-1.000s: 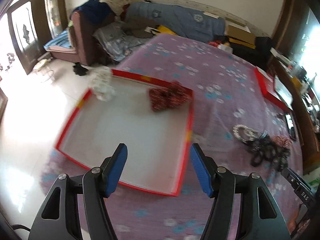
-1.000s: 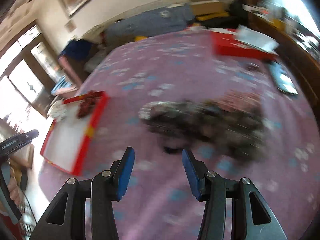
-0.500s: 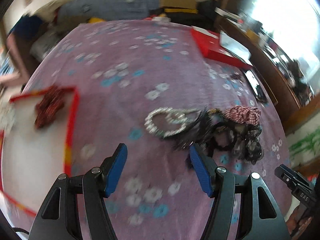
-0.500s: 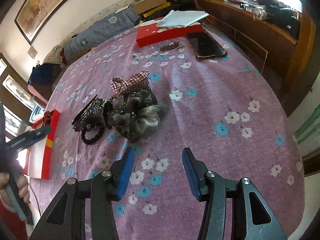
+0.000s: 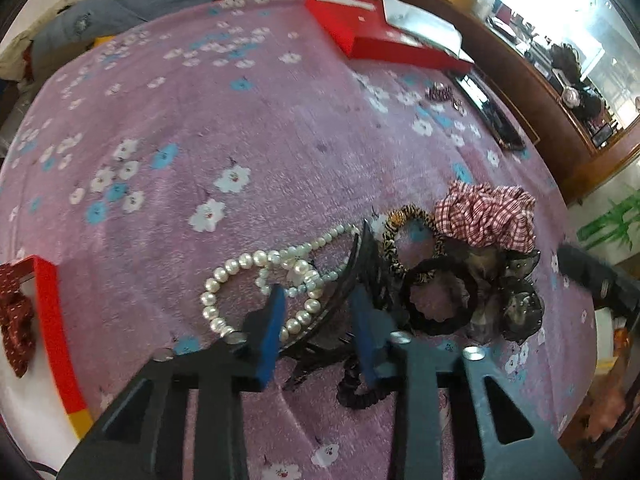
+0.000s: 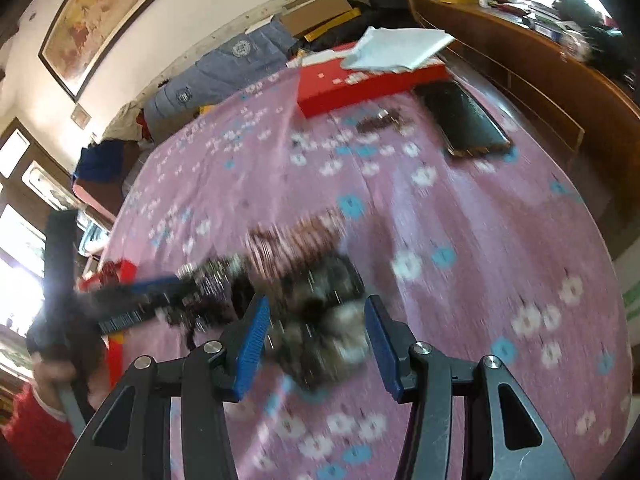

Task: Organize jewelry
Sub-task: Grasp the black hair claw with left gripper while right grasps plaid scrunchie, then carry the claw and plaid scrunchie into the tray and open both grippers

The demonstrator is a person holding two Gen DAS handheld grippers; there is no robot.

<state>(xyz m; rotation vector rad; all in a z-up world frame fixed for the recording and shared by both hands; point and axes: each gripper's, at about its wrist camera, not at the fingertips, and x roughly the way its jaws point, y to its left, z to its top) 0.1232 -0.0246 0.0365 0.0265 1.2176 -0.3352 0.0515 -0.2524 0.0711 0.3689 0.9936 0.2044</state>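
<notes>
the left gripper (image 5: 318, 312) is pointing down over the purple flowered bedspread (image 5: 248, 120), its blue jaws closing around a strand of the white pearl necklace (image 5: 256, 280) and the black curved hair clip (image 5: 352, 272) beside it, not yet pinching either. the right gripper (image 6: 314, 334) is hanging half open above a blurred dark furry scrunchie (image 6: 320, 320), gripping nothing. farther off, a red flat box (image 5: 360, 36) is lying near the bed's far edge.
</notes>
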